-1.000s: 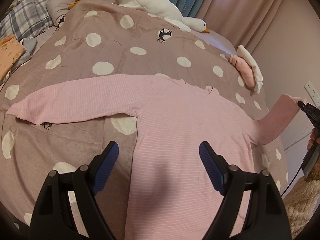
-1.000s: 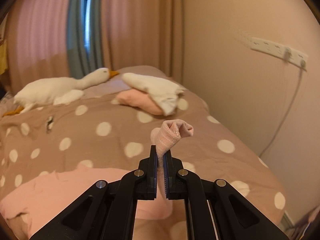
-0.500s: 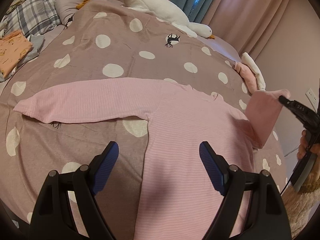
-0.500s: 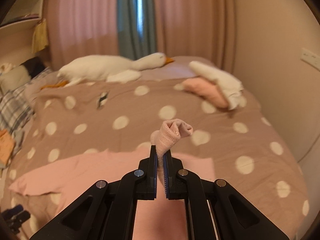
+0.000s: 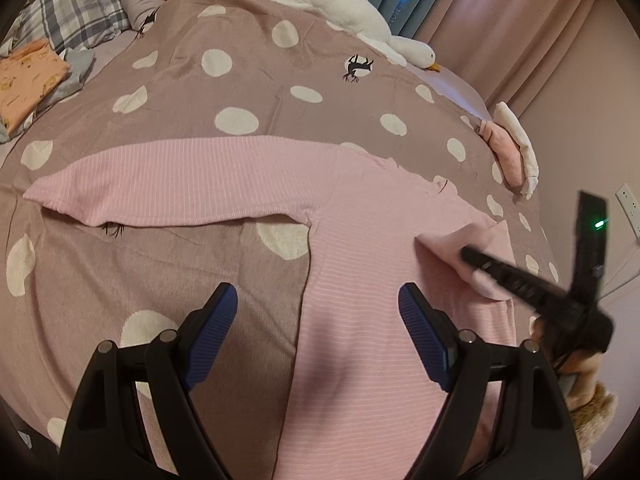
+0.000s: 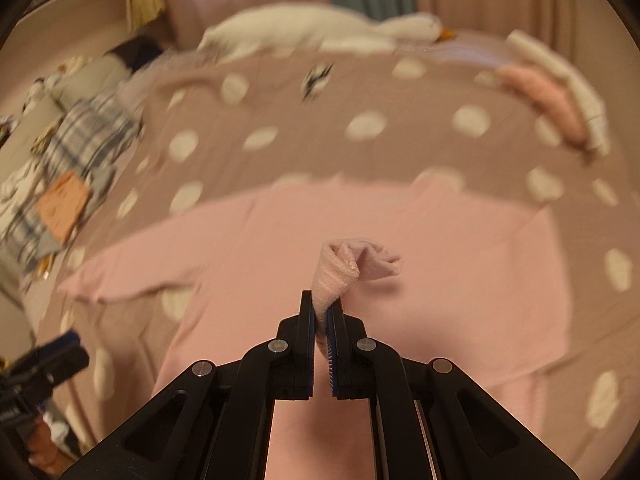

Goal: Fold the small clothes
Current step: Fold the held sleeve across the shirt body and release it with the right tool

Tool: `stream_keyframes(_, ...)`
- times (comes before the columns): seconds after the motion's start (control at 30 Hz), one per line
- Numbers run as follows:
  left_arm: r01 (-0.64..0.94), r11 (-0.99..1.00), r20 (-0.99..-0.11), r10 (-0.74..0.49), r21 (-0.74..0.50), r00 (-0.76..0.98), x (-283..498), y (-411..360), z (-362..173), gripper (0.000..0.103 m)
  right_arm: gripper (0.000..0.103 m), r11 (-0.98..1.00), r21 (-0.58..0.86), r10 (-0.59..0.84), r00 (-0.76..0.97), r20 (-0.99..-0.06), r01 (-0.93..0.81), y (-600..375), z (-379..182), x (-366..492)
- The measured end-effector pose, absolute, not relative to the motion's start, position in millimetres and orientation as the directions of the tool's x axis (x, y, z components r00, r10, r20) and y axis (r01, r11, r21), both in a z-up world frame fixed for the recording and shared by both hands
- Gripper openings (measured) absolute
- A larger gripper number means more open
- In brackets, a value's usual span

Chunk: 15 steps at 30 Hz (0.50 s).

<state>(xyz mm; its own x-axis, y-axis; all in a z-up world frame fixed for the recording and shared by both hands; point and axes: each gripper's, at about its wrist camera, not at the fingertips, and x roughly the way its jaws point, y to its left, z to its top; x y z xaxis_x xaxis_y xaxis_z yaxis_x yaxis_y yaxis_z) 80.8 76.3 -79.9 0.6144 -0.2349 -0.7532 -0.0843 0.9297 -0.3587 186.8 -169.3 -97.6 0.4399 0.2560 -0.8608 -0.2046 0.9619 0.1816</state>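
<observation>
While the pink striped long-sleeved top (image 5: pixel 384 280) lies flat, front down or up cannot be told, on the polka-dot duvet (image 5: pixel 224 80), the step in hand is judged to be the folding-in of its right sleeve. The right gripper (image 6: pixel 321 304) has its jaws closed tight on the sleeve cuff (image 6: pixel 348 268), which bunches up above the fingertips, and holds it over the right half of the body panel. The left gripper (image 5: pixel 318 312) hangs above the near left side seam with jaws wide apart, gripping nothing. The left sleeve (image 5: pixel 180 184) lies stretched out to the left, unfolded. The next move appears to call for laying the cuff down flat across the chest and letting go without dragging the panel, then taking the left sleeve likewise. A goose plush toy (image 5: pixel 344 4) lies at the far edge, well apart.
</observation>
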Motion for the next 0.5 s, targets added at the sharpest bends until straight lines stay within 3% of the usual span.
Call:
stream_keyframes(0.3,-0.089,0.929,-0.766,-0.240,-0.360,0.597,81,75,-85,0.083,0.007,0.936,0.225,0.306,0.311,-0.900,-0.269,-152,-130,179)
stream_keyframes(0.4,-0.083,0.929,-0.768,-0.246,-0.361,0.592,83,72,-85,0.083,0.020,0.915,0.295,0.370,0.285,-0.884,-0.274,-157,-126,179)
stream_keyframes(0.47,-0.074,0.928,-0.767,-0.255,-0.365,0.589,85,70,-84,0.083,0.039,0.900,0.337,0.413,0.294,-0.862,-0.276,-160,-119,176)
stream_keyframes(0.5,-0.070,0.927,-0.767,-0.260,-0.368,0.587,86,68,-84,0.083,0.041,0.901,0.335,0.413,0.308,-0.857,-0.275,-162,-115,174)
